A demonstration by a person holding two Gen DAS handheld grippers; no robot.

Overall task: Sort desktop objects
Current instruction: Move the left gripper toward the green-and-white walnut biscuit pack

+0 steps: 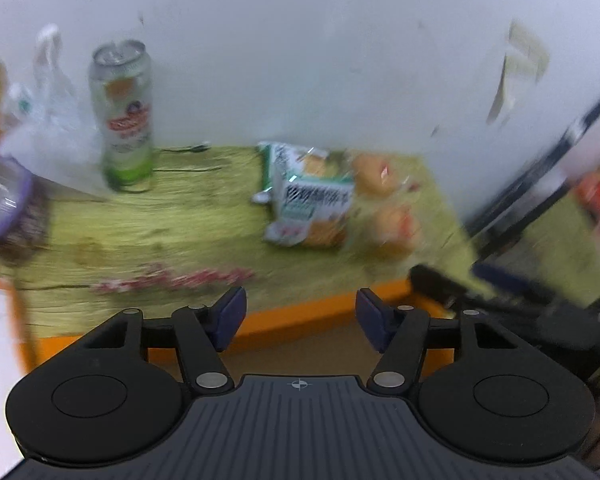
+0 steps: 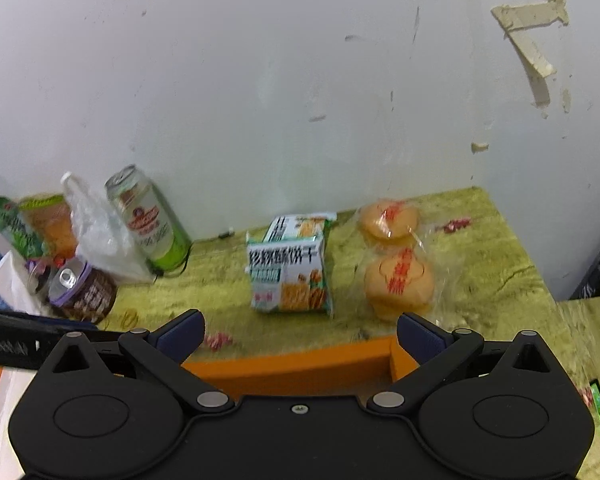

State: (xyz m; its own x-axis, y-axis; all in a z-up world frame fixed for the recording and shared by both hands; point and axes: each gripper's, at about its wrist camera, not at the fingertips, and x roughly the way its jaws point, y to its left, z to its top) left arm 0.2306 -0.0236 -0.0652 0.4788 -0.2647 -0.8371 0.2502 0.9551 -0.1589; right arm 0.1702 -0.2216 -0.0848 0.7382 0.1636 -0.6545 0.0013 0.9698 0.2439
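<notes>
A green-and-white cracker packet [image 2: 290, 266] [image 1: 308, 196] lies mid-table on the yellow-green cloth. Right of it sits a clear bag with two orange buns [image 2: 398, 264] [image 1: 384, 200]. A tall green-and-silver can [image 2: 148, 220] [image 1: 124, 116] stands upright at the back left by the wall. My left gripper [image 1: 300, 320] is open above the orange table edge, nothing between its fingers. Short of the packet and buns, my right gripper [image 2: 300, 338] hangs open and empty. The left view is blurred.
A clear plastic bag [image 2: 96, 236], a purple-lidded cup [image 2: 82, 290] and green snack packs [image 2: 32, 228] crowd the back left. The orange table rim [image 2: 292, 368] runs along the front. A black frame [image 1: 540, 184] stands at the right. The white wall is close behind.
</notes>
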